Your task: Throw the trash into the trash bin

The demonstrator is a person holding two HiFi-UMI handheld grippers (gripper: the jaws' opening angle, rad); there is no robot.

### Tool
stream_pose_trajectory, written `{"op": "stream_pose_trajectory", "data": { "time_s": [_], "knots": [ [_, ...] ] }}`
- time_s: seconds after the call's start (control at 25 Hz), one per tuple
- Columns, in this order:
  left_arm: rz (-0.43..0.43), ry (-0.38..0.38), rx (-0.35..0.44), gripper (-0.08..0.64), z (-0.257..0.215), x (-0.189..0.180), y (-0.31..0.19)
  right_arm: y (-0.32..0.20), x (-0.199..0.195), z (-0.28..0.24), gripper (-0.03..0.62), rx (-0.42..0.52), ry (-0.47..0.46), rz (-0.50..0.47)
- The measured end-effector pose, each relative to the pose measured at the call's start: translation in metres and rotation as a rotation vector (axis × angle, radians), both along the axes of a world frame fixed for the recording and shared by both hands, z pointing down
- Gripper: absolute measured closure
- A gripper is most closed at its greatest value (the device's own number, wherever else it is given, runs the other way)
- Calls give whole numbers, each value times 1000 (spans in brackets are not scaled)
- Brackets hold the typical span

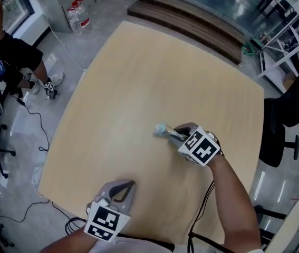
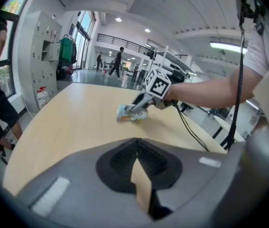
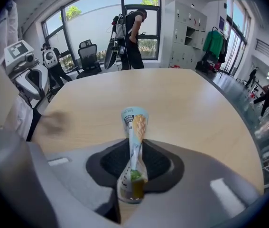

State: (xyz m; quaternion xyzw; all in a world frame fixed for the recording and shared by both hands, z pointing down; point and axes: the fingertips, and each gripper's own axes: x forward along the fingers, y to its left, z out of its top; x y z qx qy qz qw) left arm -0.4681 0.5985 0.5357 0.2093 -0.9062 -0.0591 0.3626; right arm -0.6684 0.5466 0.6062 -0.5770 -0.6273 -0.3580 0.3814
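— Two grippers over the table (image 1: pixel 154 67); which has the trash?
— The right gripper (image 1: pixel 171 133), pinched on the cone wrapper (image 1: pixel 162 130) (pale blue, flattened), low over the tabletop, right of centre.
— And the left gripper (image 1: pixel 131 184)?
— Jaws together, nothing between them, near the front edge.

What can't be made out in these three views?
- trash bin: in no view, so its place is unknown.
- Print on the wrapper: too small to read in any view.
- Whether the wrapper touches the table or is lifted: in the head view the right gripper covers its held end, and the left gripper view is too distant.
- dark smear at the left of the right gripper view: blurred, so it can't be identified.
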Motion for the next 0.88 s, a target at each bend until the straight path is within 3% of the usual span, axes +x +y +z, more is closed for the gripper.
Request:
{"op": "stream_pose_trajectory", "data": {
  "time_s": [0.28, 0.52, 0.88],
  "knots": [
    [12, -43, 3, 552, -14, 7, 9, 4, 14, -23, 509, -32, -50, 42],
    [8, -112, 55, 552, -34, 9, 19, 3, 34, -51, 509, -105, -122, 125],
    [79, -211, 54, 552, -61, 22, 37, -6, 86, -99, 509, -308, -157, 386]
  ]
}}
